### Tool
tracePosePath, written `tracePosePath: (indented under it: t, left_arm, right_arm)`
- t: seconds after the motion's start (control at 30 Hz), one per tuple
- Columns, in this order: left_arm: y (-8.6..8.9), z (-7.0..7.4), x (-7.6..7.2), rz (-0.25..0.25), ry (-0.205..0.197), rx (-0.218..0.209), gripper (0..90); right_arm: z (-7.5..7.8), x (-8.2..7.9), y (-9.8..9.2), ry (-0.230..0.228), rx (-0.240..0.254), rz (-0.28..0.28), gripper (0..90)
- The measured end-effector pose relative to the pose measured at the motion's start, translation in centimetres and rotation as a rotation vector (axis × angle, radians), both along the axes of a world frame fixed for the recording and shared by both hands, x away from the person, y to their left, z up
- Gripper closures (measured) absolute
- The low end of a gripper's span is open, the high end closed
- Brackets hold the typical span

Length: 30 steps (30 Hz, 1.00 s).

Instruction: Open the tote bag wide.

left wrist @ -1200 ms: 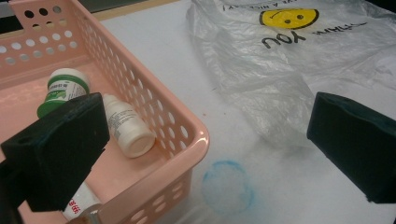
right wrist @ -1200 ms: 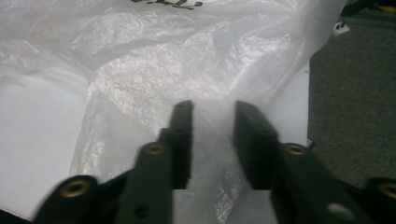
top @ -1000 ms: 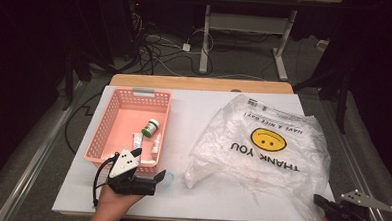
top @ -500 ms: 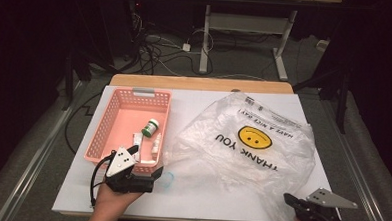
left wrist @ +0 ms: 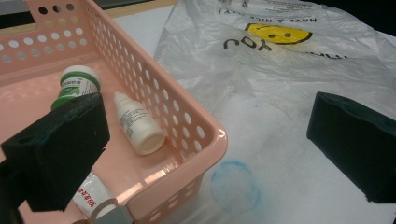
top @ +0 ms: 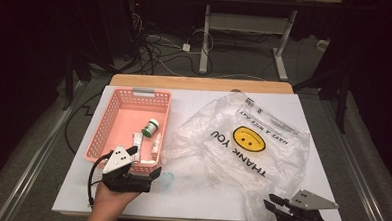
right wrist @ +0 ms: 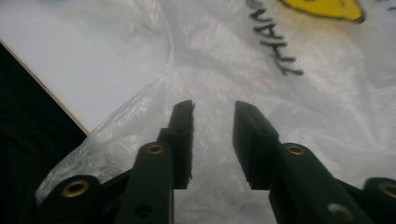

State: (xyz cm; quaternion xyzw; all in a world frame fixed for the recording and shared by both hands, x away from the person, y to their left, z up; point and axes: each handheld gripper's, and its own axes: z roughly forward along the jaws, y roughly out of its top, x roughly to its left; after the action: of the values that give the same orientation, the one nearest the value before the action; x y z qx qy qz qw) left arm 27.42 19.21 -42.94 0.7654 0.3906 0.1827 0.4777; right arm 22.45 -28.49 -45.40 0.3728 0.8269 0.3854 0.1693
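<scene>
A clear plastic bag (top: 242, 147) with a yellow smiley and "THANK YOU" lies across the white table top (top: 80, 195); its near corner hangs over the front edge. My right gripper (top: 272, 204) sits at that corner. Its jaws (right wrist: 214, 109) have just been opening: a narrow gap shows, the bag film (right wrist: 303, 93) lies under it, and neither pad presses on it. My left gripper (top: 153, 176) stands wide open (left wrist: 210, 144) at the near right corner of a pink basket (top: 99, 131), holding nothing.
The basket (left wrist: 205, 126) holds a green-capped bottle (left wrist: 77, 84), a white dropper bottle (left wrist: 137, 123) and a tube (left wrist: 91, 198). A faint blue ring (left wrist: 233, 186) marks the table beside it. Behind the table are cables and desk legs (top: 204, 46).
My right gripper has moved left along the front edge, and the bag has shifted left with it, now reaching the basket. Its jaws have parted. The left gripper has stayed put.
</scene>
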Motion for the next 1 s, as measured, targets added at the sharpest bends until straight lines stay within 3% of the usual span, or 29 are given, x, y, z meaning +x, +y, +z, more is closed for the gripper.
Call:
tracePosePath:
  t: [0.17,0.2,0.3,0.33,0.37,0.47,0.5,0.53,0.6,0.63,0.67,0.8,1.0]
  left_arm:
    - [-0.2,-0.2,0.1,-0.004,0.006,0.000,0.0]
    - [-0.2,-0.2,0.1,-0.002,0.004,0.001,0.0]
    - [-0.4,-0.2,0.0,0.000,-0.003,-0.006,0.0]
    - [-0.5,-0.1,0.0,-0.003,-0.003,-0.003,0.0]
    - [-0.6,-0.1,-0.1,-0.005,-0.005,-0.004,0.0]
    - [-0.8,-0.1,-0.2,-0.012,-0.010,0.008,0.0]
    - [-0.9,-0.1,-0.2,-0.015,-0.011,0.010,0.0]
    - [-0.9,-0.1,-0.2,-0.016,-0.013,0.010,0.0]
    - [-0.9,0.0,-0.2,-0.017,-0.016,0.007,0.0]
    - [-0.9,0.0,-0.2,-0.018,-0.016,0.008,0.0]
    - [-0.8,0.0,-0.1,-0.018,-0.016,0.007,0.0]
    - [-0.8,-0.2,0.0,-0.023,-0.009,0.007,0.0]
    - [-1.1,-0.1,-0.2,-0.041,-0.015,0.008,0.0]
  right_arm:
    - [1.4,-0.4,-1.9,-0.054,0.062,-0.055,62.3]
    - [1.8,0.0,-2.8,-0.073,0.068,-0.096,61.4]
    - [1.9,1.9,-4.3,-0.095,0.039,-0.169,61.2]
    - [1.9,1.9,-4.3,-0.095,0.039,-0.169,61.2]
    - [1.8,3.9,-5.6,-0.097,0.020,-0.221,61.2]
    - [1.6,6.1,-7.2,-0.093,0.026,-0.283,61.2]
    - [1.5,8.2,-8.4,-0.088,0.031,-0.329,60.0]
    - [1.5,8.2,-8.4,-0.088,0.031,-0.329,60.0]
    - [1.4,10.0,-9.3,-0.084,0.050,-0.367,58.4]
    - [1.3,11.7,-10.1,-0.072,0.072,-0.409,55.0]
    - [1.3,11.7,-10.1,-0.072,0.072,-0.409,55.0]
    - [0.9,15.1,-11.3,-0.024,0.091,-0.482,46.1]
    - [-0.3,18.7,-11.6,0.035,0.077,-0.526,44.3]
